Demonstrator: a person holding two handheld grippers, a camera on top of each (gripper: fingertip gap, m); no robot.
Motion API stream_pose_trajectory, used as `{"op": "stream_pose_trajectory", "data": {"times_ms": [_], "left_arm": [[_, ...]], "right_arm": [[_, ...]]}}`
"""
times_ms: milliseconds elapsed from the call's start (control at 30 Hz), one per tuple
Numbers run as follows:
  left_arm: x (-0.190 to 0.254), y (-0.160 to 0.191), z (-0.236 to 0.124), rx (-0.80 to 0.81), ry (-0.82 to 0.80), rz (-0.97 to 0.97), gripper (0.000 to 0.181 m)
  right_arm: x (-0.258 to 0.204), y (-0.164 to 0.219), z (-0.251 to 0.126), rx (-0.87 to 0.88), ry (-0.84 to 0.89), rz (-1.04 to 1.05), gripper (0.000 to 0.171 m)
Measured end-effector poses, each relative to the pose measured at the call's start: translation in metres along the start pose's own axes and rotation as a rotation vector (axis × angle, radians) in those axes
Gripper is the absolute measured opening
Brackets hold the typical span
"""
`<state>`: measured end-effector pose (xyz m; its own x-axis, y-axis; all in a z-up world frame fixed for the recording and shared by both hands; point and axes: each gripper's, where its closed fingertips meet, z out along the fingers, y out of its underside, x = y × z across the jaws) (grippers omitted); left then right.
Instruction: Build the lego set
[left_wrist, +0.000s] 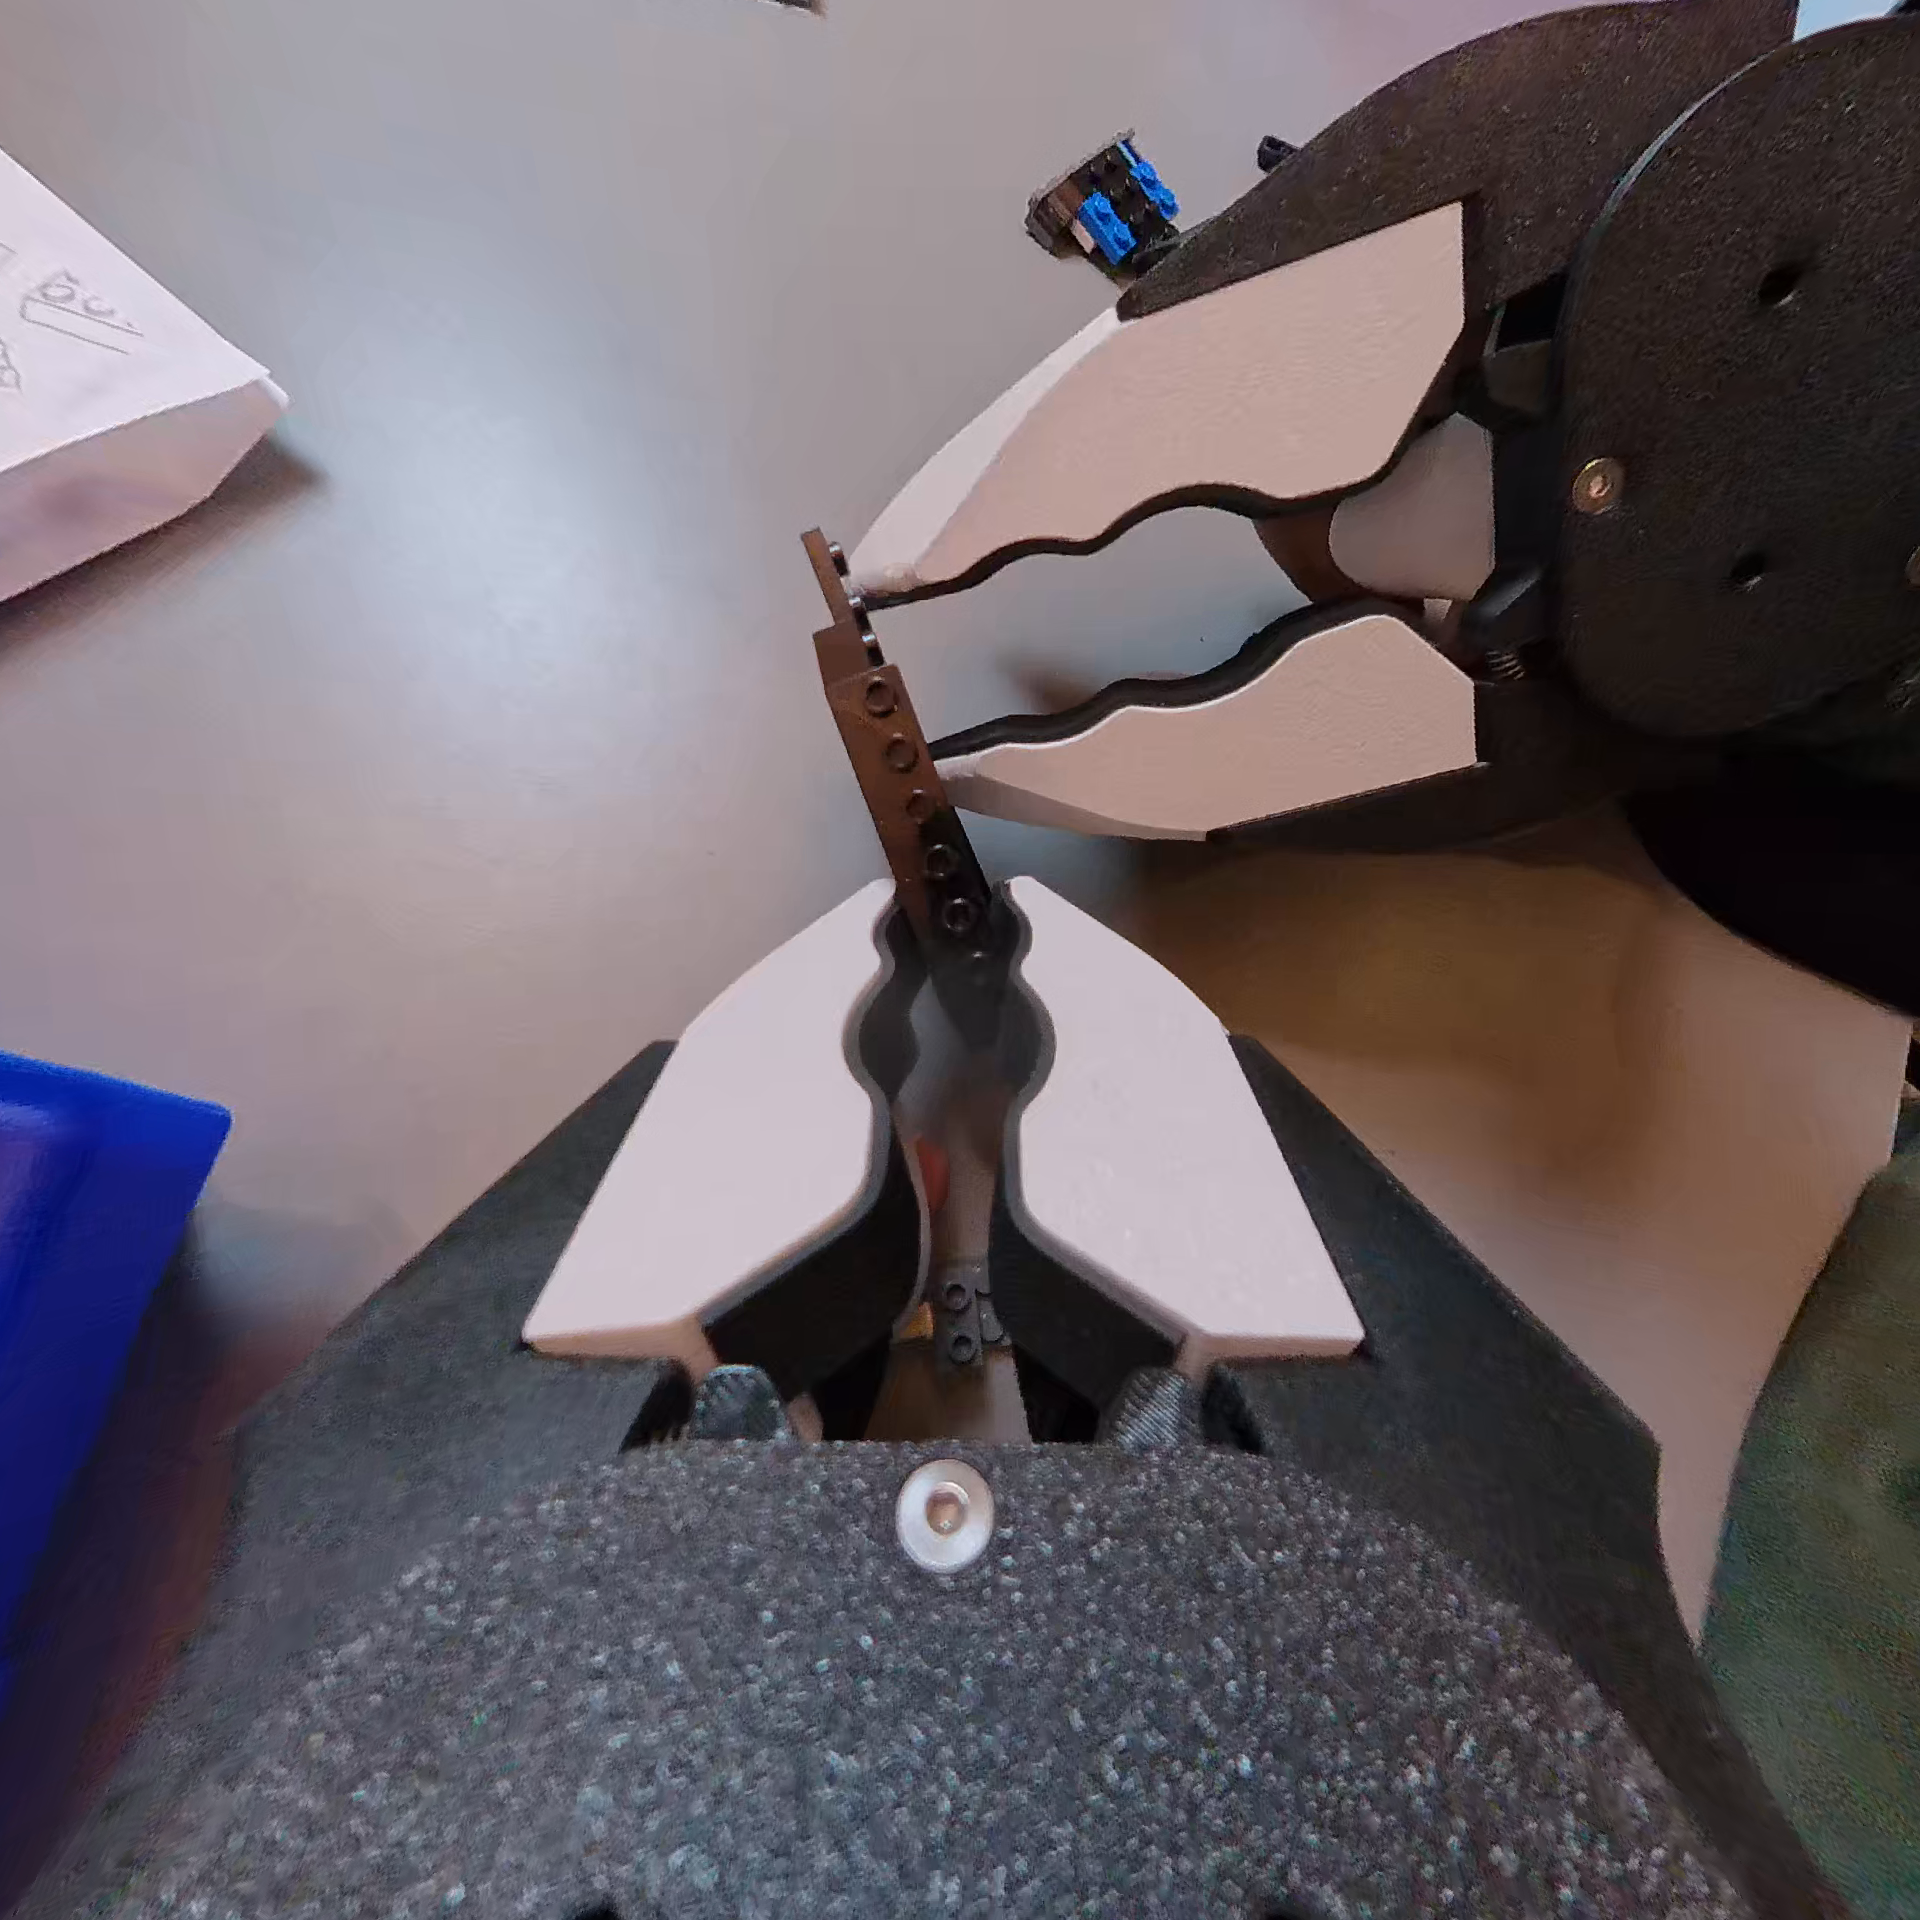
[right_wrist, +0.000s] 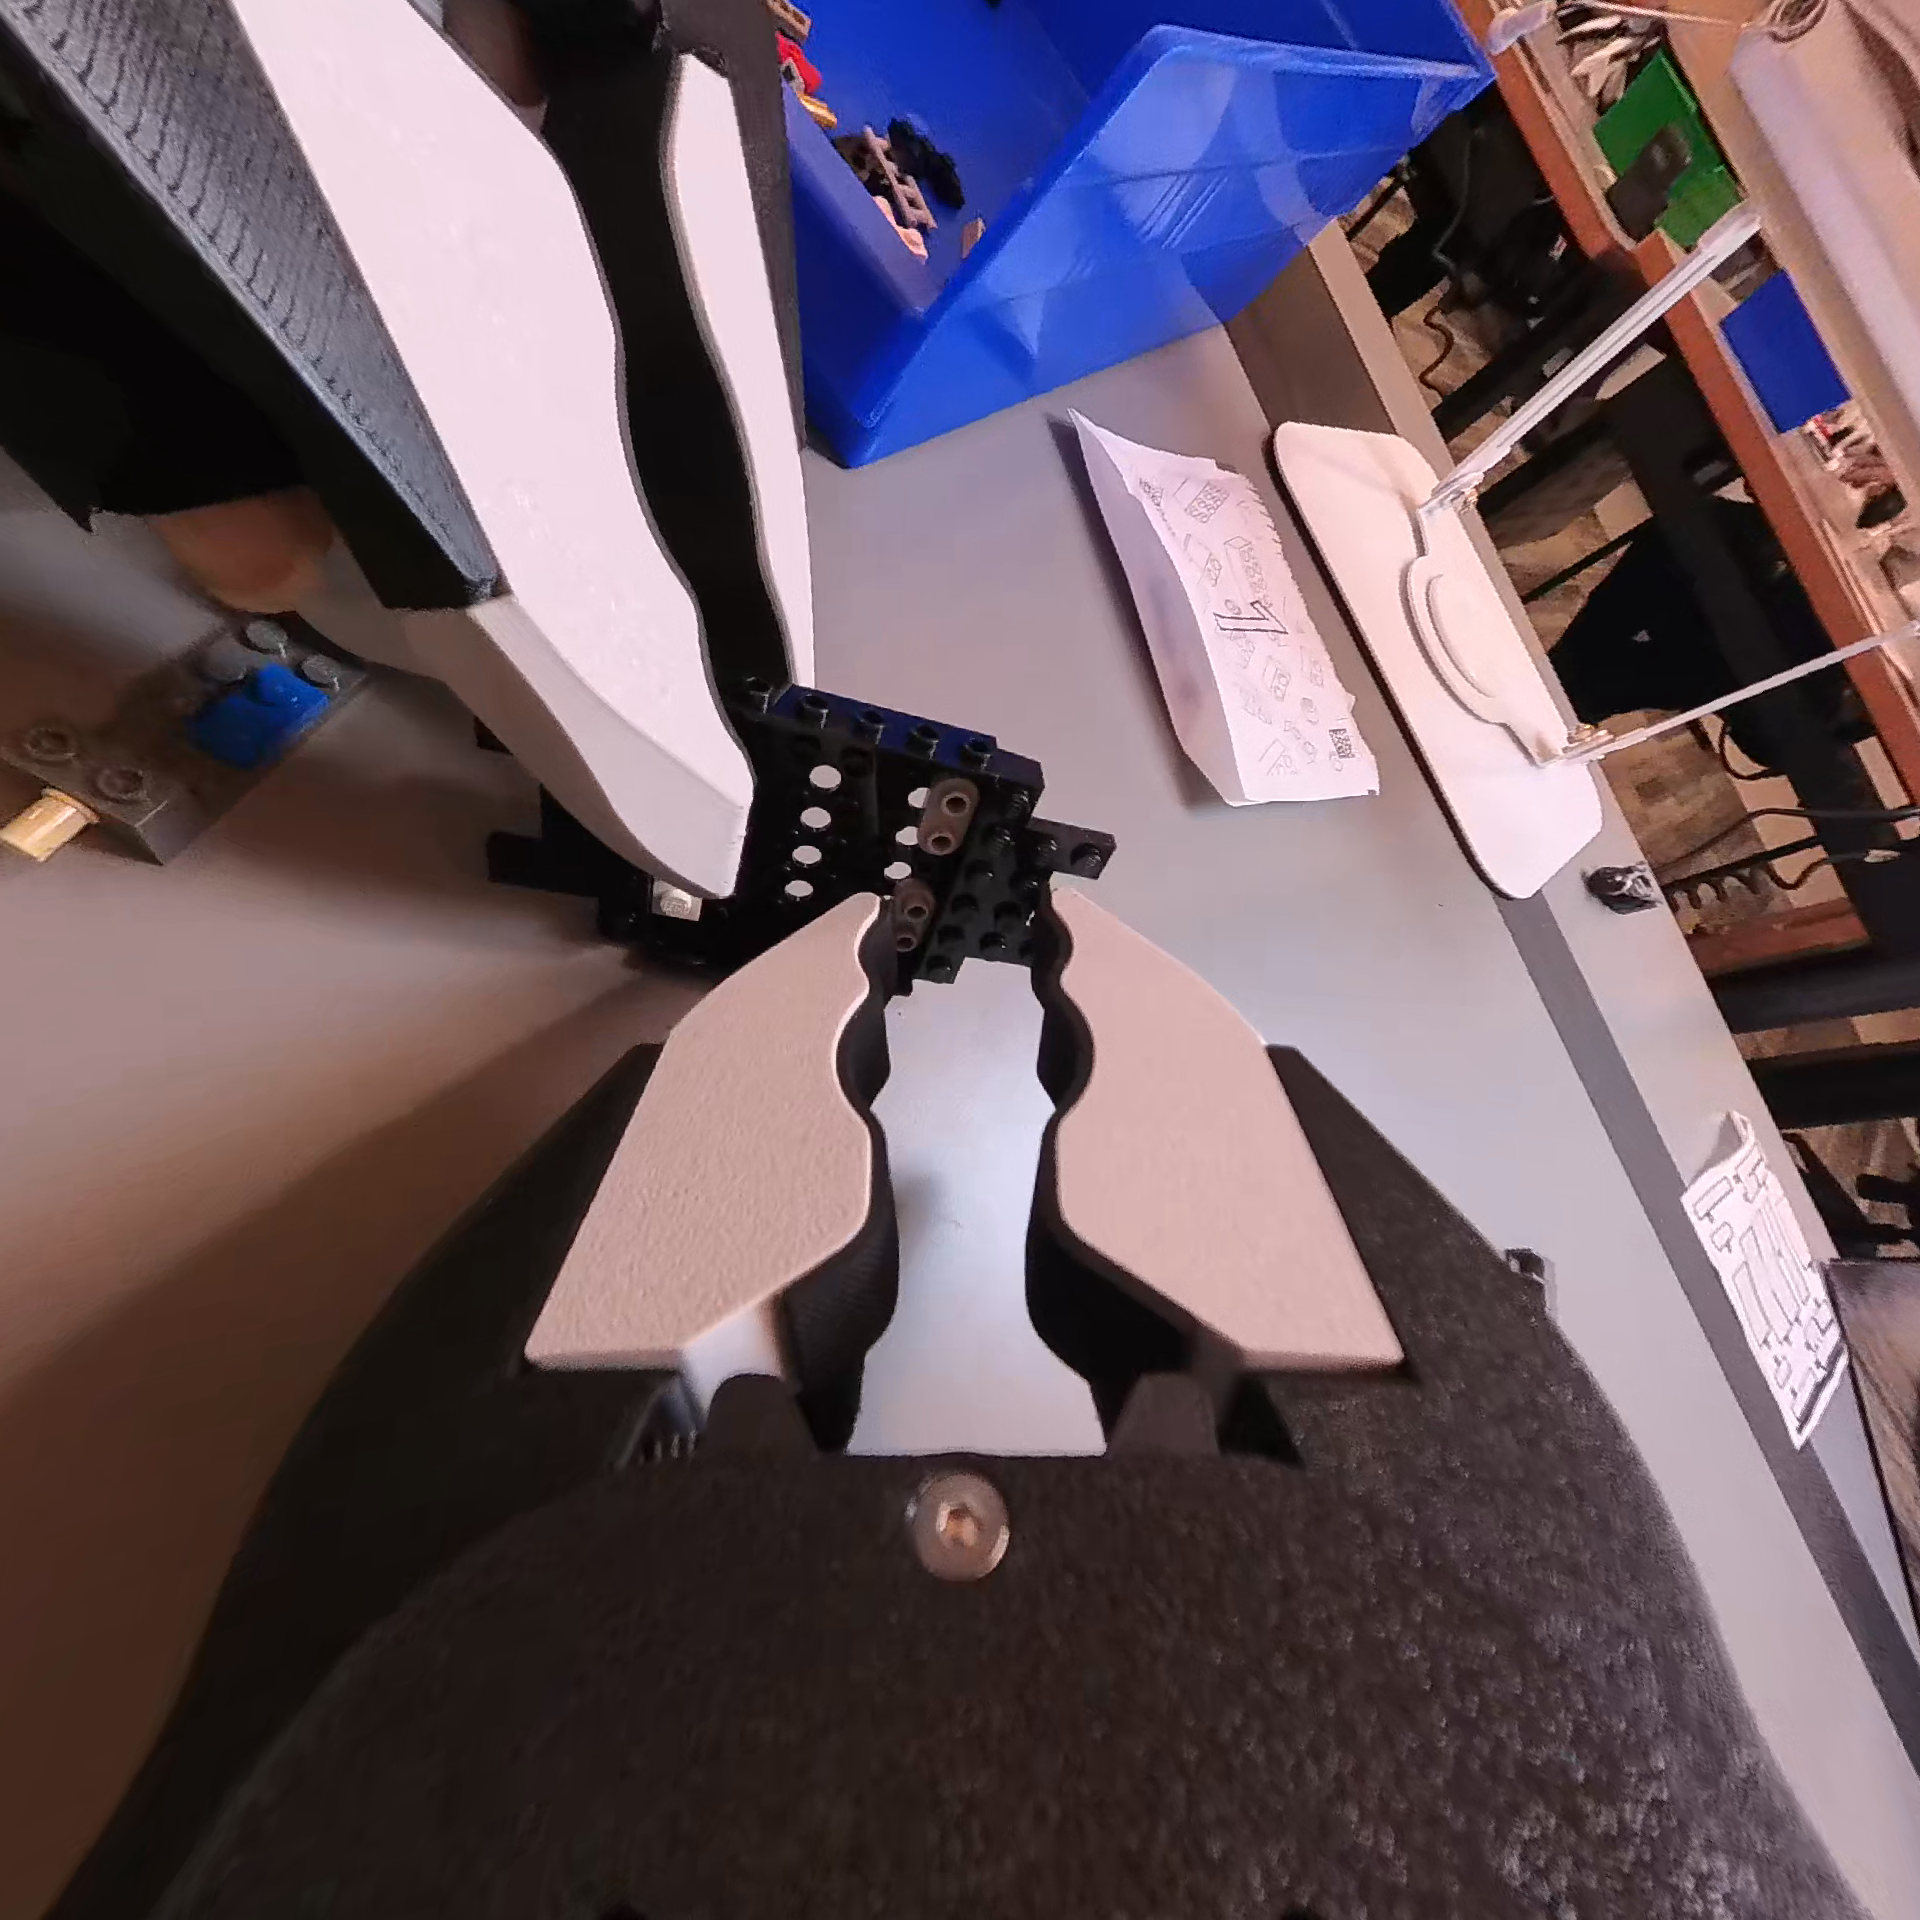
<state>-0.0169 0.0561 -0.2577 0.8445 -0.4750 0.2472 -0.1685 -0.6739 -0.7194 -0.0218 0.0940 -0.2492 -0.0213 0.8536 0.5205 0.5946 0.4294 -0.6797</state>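
A black brick assembly (left_wrist: 894, 727), a holed beam with plates on it, is held above the grey table (left_wrist: 468, 727). My left gripper (left_wrist: 951, 894) is shut on its lower end. My right gripper (left_wrist: 899, 675) comes in from the right, and its two fingertips press on the upper part of the assembly. In the right wrist view my right gripper (right_wrist: 966, 914) clamps a black studded plate (right_wrist: 982, 904) on the assembly (right_wrist: 831, 821), while my left gripper (right_wrist: 769, 769) holds the assembly from the upper left. A person's hand (left_wrist: 1455, 1143) holds the right gripper.
A small black and blue brick build (left_wrist: 1107, 203) lies farther off on the table. There are printed paper sheets (right_wrist: 1236, 623), a blue bin with loose bricks (right_wrist: 1091, 260), a white stand base (right_wrist: 1455, 665) and a grey and blue brick build (right_wrist: 239, 707). The table edge runs along the right (right_wrist: 1662, 1091). Only a small space, under 4 cm, lies between the two pairs of fingers.
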Motion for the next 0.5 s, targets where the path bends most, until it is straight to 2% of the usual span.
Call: {"op": "stream_pose_trajectory", "data": {"times_ms": [100,200,300,500], "left_arm": [[-0.0011,-0.0001,0.0001,0.003,0.011,-0.021,0.013],[-0.0070,-0.0013,-0.0014,0.007,0.011,-0.046,0.010],[-0.0084,-0.0020,-0.0011,0.022,0.027,-0.093,0.009],[-0.0057,-0.0032,-0.0004,0.035,0.008,-0.096,0.010]], "right_arm": [[0.0007,0.0002,0.0008,-0.001,-0.023,0.006,0.025],[0.0057,0.0022,-0.0007,-0.003,-0.027,0.006,0.016],[0.0052,0.0022,-0.0039,-0.009,-0.074,0.066,0.016],[0.0024,0.0032,0.0006,-0.013,-0.035,0.093,0.024]]}}
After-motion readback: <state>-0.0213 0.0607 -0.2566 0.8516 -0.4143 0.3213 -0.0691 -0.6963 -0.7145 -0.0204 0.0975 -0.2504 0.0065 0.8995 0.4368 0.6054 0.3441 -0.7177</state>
